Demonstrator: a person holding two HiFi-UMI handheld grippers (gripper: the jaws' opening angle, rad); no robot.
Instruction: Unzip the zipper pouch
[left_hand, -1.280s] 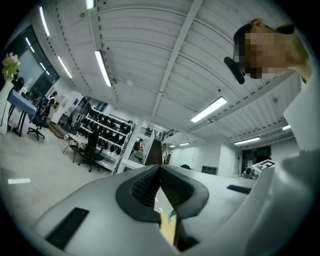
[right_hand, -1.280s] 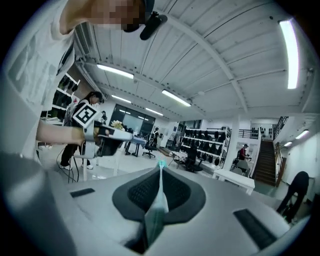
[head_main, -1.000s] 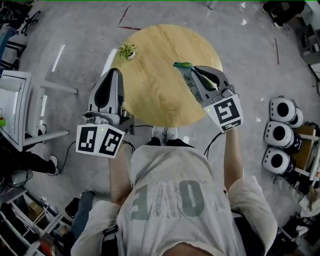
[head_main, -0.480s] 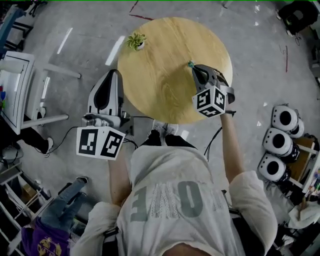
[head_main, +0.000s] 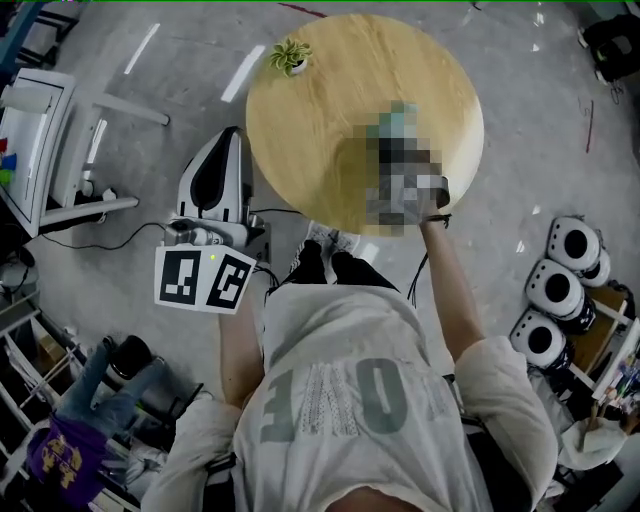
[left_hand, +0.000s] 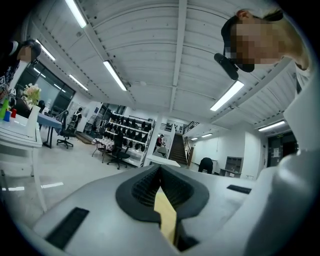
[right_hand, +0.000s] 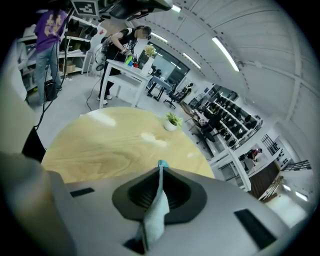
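From above, the left gripper (head_main: 232, 138) hangs over the floor beside the round table (head_main: 320, 100), well apart from the work. The right forearm (head_main: 445, 270) reaches over the wood, its tool behind a blurred patch. A small potted plant (head_main: 290, 55) sits near the far rim.

In the left gripper view the jaws are pressed together. I can't tell what the tan sliver in the gap is.

In the right gripper view the right gripper (right_hand: 161, 169) is clenched on the teal pouch (right_hand: 154, 212), above the tabletop. I'd lay it flat, clear of the plant. Then the left can pin one end while the right finds the zipper pull, which isn't visible.
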